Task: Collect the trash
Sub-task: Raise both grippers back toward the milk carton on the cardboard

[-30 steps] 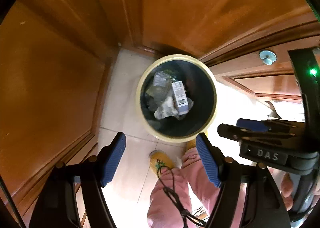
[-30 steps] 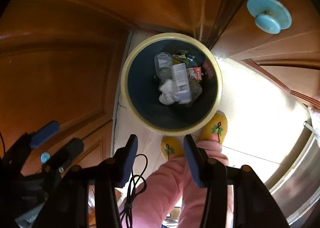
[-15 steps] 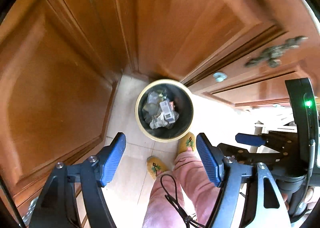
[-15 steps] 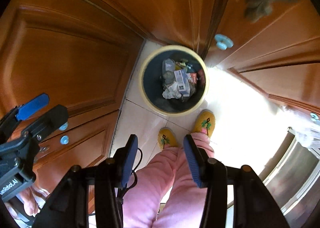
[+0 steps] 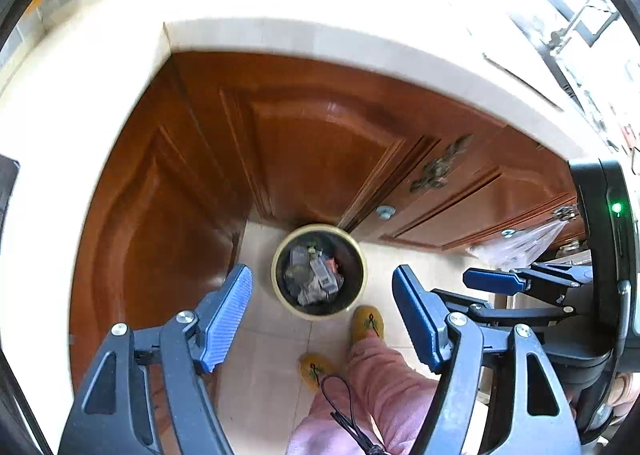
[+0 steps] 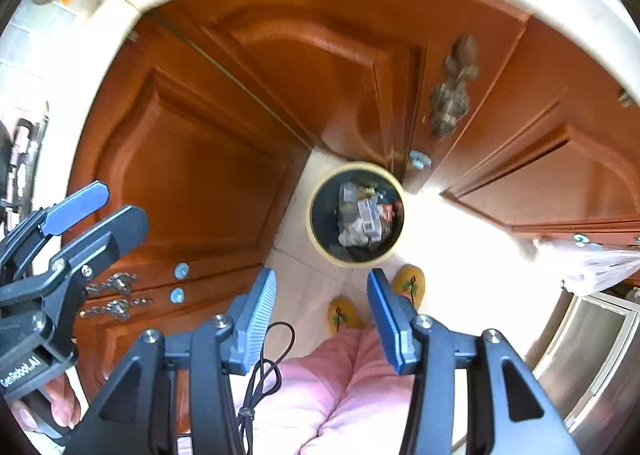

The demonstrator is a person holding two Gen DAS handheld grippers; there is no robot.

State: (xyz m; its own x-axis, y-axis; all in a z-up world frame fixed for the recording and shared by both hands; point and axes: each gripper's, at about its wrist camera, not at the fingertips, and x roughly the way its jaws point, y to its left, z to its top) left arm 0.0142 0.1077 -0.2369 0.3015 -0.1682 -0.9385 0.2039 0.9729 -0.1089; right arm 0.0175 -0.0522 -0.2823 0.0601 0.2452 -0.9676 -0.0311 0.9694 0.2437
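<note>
Both tools hang high above the floor, pointing steeply down. The left tool (image 5: 322,319) gapes wide with nothing between its blue pads; the right tool (image 6: 322,319) stands partly open, also empty. The trash bin (image 5: 319,272) sits on the tiles in the corner of the wooden cabinets (image 5: 320,143), at 12 o'clock from the yellow slippers (image 6: 409,282), with crumpled trash (image 6: 362,217) (wrappers and a small box) inside
</note>
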